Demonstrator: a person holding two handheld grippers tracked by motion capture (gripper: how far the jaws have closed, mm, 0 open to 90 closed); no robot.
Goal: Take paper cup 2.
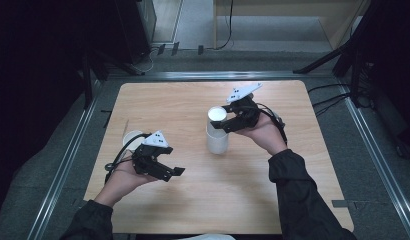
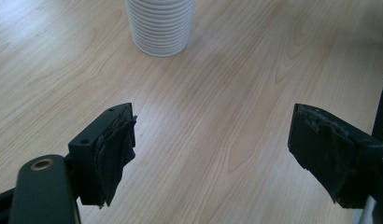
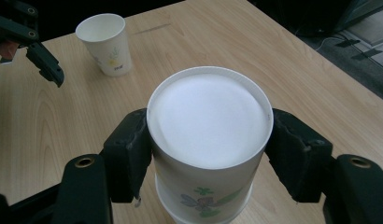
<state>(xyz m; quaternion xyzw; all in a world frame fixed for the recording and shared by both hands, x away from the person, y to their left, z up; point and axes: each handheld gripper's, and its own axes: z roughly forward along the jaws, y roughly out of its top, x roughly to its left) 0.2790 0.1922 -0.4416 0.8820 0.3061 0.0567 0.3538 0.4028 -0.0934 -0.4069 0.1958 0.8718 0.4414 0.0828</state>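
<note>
Sleeved arms flank the wooden table [image 1: 273, 200]; right claw [image 1: 227, 121] clamps the cup stack [image 1: 217, 140], left claw [image 1: 168, 172] apart.

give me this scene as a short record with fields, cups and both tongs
surface: wooden table
cup stack: upside-down white paper cups mid-table, ribbed stack of rims at the base
top cup: bottom up, gripped on both sides
right tongs: shut on top cup of the stack
left tongs: open, nothing between the jaws, above bare table
single cup: upright, empty, near the table's left edge
likely next: lift top cup off the stack
</note>
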